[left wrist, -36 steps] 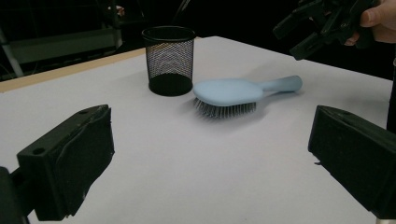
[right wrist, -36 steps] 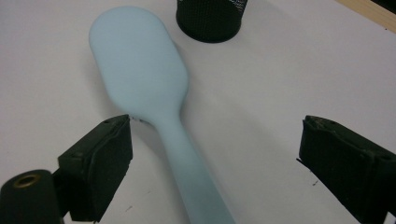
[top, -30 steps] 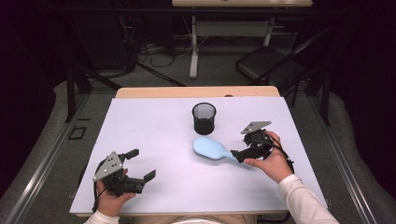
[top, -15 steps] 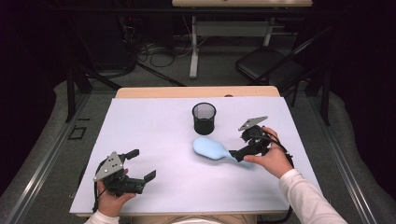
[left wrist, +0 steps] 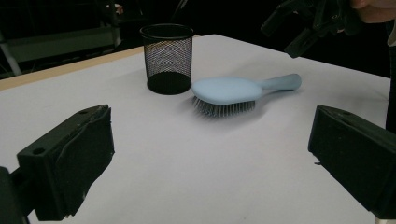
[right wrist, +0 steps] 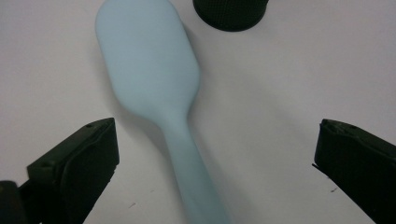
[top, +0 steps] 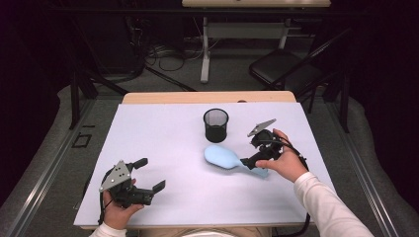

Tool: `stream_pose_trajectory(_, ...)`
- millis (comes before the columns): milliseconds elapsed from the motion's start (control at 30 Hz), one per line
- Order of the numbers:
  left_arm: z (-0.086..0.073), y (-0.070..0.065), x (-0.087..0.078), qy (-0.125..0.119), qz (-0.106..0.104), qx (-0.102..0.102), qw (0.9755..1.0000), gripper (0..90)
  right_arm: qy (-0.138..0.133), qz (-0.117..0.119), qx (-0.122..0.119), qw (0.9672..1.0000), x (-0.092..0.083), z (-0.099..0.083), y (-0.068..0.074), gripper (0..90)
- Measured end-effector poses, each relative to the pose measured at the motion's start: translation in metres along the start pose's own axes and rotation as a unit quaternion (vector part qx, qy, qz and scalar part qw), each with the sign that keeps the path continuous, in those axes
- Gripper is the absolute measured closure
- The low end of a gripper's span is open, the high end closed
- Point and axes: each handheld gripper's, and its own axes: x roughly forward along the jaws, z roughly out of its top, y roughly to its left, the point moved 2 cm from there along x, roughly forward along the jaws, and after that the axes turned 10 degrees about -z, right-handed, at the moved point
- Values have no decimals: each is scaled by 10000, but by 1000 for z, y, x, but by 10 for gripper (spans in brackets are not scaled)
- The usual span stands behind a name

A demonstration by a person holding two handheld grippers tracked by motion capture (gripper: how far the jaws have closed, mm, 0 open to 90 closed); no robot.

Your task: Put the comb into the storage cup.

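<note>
A light blue hairbrush (top: 225, 158) (left wrist: 229, 89) (right wrist: 149, 65) lies bristles down on the white table cover, its handle pointing toward the right hand. My right gripper (top: 252, 150) (right wrist: 215, 158) hovers over that handle; its jaws have just been opening and now stand wide, with the handle between them but untouched. A black mesh cup (top: 216, 125) (left wrist: 168, 58) (right wrist: 231, 11) stands upright just beyond the brush head. My left gripper (top: 151, 174) (left wrist: 210, 163) rests near the front left of the table, open with nothing between its jaws and aimed at the brush and cup.
The white cover (top: 163, 133) spreads over most of a wooden table whose far edge (top: 207, 97) shows bare. Beyond it are a dark floor with cables, a table leg and a folding chair (top: 281, 69). In the left gripper view the right gripper (left wrist: 303, 23) hangs above the brush handle.
The right gripper's jaws have spread wider over the brush handle, and the hand shifted slightly. The brush, the cup and the left gripper have stayed put.
</note>
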Motion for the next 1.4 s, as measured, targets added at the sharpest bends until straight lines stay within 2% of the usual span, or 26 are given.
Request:
stream_pose_trajectory(167,0,0,0,-23,5,-17,10000,2,112,36,-44,9999,3,3,2,0)
stream_pose_trajectory(267,0,0,-1,-20,31,-24,10000,3,235,-8,-226,9995,8,4,3,0)
stream_pose_trajectory(300,0,0,-1,-24,33,-22,10000,2,298,-5,-192,9994,8,5,5,0)
stream_pose_trajectory(500,0,0,0,0,29,-11,10000,3,302,-29,-378,9988,10,8,5,0)
stream_pose_trajectory(567,0,-1,0,-7,24,-10,10000,3,207,-78,-341,9992,11,10,6,0)
stream_pose_trajectory(767,0,0,0,-21,-11,-20,10000,2,326,-79,-399,9986,11,12,6,0)
stream_pose_trajectory(1000,0,0,0,-10,-26,-22,10000,3,224,-195,-447,9986,12,15,7,0)
stream_pose_trajectory(1067,0,0,0,-11,-31,-21,10000,3,229,-164,-520,9983,11,16,7,0)
stream_pose_trajectory(1167,0,0,0,0,-16,-21,10000,3,209,-167,-468,9985,11,17,8,0)
stream_pose_trajectory(1400,0,0,0,4,-11,-34,10000,2,269,-113,-617,9977,14,19,6,0)
